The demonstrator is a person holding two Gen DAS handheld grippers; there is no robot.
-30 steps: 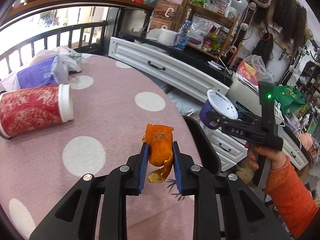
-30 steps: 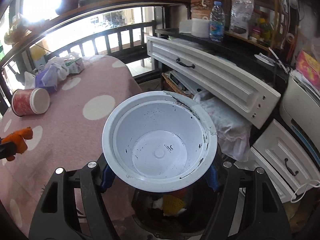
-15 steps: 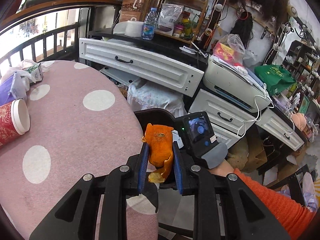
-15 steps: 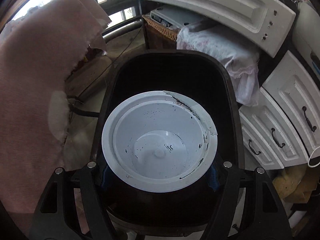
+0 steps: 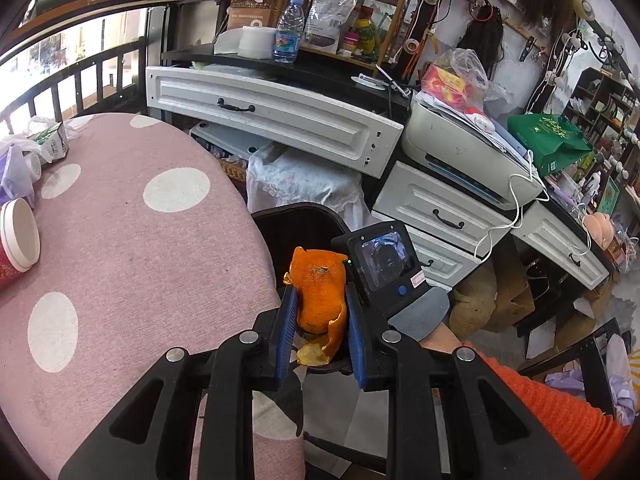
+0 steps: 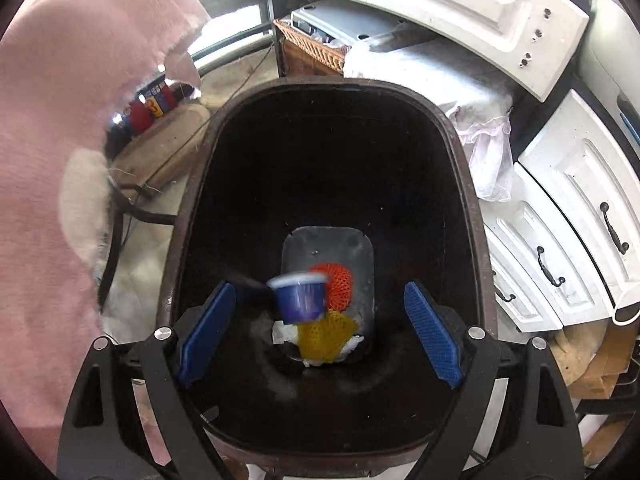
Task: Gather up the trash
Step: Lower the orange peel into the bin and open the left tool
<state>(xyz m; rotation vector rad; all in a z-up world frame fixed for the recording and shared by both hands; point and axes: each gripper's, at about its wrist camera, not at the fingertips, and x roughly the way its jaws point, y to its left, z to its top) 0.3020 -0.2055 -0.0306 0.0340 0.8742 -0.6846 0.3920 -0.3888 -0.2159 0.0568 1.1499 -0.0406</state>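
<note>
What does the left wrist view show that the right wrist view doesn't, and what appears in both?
Only the left wrist view shows the left gripper clamped on an orange peel, the red paper cup lying on the table top, and the back of the right-hand device.

Only the right wrist view shows the right gripper, its jaws just opened wide, the blurred blue cup falling free, and the orange net and yellow net at the bottom.

Both show the dark bin, the pink dotted tablecloth and the white drawers.
</note>
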